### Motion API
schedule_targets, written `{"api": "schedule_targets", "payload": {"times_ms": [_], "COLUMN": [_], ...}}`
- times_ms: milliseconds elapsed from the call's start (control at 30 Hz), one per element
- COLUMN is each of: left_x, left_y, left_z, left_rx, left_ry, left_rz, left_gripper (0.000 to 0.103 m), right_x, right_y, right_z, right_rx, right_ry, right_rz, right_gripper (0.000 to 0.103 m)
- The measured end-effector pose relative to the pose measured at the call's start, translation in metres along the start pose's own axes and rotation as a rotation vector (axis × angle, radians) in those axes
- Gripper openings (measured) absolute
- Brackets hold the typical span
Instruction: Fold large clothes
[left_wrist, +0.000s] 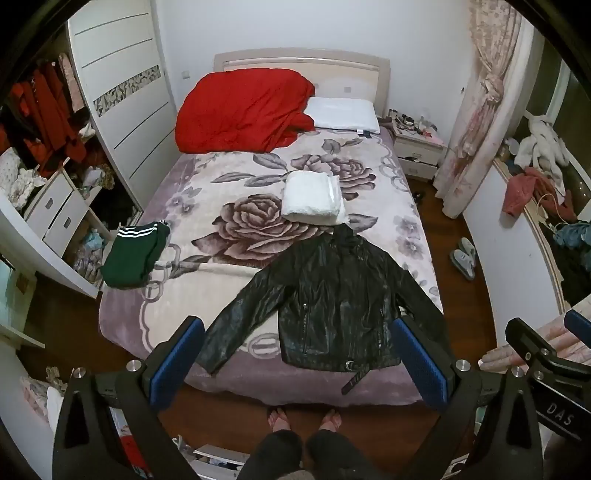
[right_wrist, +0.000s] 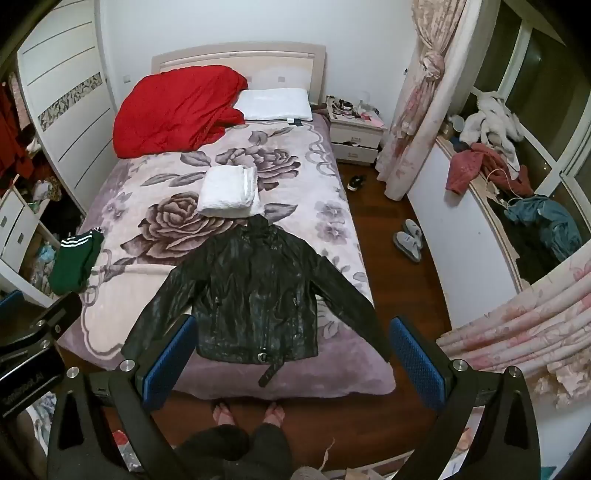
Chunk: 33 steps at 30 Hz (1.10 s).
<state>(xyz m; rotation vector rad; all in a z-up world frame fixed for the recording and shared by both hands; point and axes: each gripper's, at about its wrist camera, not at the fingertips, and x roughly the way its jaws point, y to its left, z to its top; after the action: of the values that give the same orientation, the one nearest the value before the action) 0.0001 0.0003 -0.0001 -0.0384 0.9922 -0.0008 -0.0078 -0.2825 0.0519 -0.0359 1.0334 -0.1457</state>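
Note:
A black leather jacket (left_wrist: 332, 295) lies flat, front up, sleeves spread, at the foot of the bed; it also shows in the right wrist view (right_wrist: 255, 291). Its belt strap hangs over the bed edge. My left gripper (left_wrist: 295, 354) is open and empty, held high above the jacket's hem. My right gripper (right_wrist: 291, 350) is open and empty, also high above the hem. The right gripper's body (left_wrist: 546, 354) shows at the right edge of the left wrist view. A folded white garment (left_wrist: 314, 199) lies beyond the collar. A folded green garment (left_wrist: 135, 254) with white stripes lies at the bed's left edge.
The bed (left_wrist: 155, 325) carries a floral blanket, a red quilt (left_wrist: 240, 110) and a white pillow (left_wrist: 343, 112). An open wardrobe (left_wrist: 44, 122) stands left, a nightstand (left_wrist: 417, 147) and curtains (left_wrist: 476, 110) right. Slippers (right_wrist: 408, 240) lie on the wood floor. My feet (left_wrist: 303, 417) stand at the bed's foot.

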Motion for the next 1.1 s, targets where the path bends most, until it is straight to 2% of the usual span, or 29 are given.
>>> {"api": "schedule_targets", "payload": {"times_ms": [467,533,1100], "left_x": [-0.002,0.0,-0.012], "left_y": [0.003,0.002,-0.013], "left_z": [-0.002,-0.001,0.002], "left_rx": [0.003,0.003,0.012], "left_ry": [0.004,0.003,0.0], "left_rz": [0.002,0.001,0.002], "left_gripper": [0.103,0.103,0.103], "right_x": [-0.006,-0.007,-0.01], "right_y": [0.001,-0.01,-0.015], "right_z": [-0.008,-0.009,-0.007], "right_rx": [0.014,0.026,0.026], "right_ry": [0.006,0.002,0.001], "right_rz": [-0.002,0.007,0.012], "right_gripper": [0.103,0.103,0.103]}}
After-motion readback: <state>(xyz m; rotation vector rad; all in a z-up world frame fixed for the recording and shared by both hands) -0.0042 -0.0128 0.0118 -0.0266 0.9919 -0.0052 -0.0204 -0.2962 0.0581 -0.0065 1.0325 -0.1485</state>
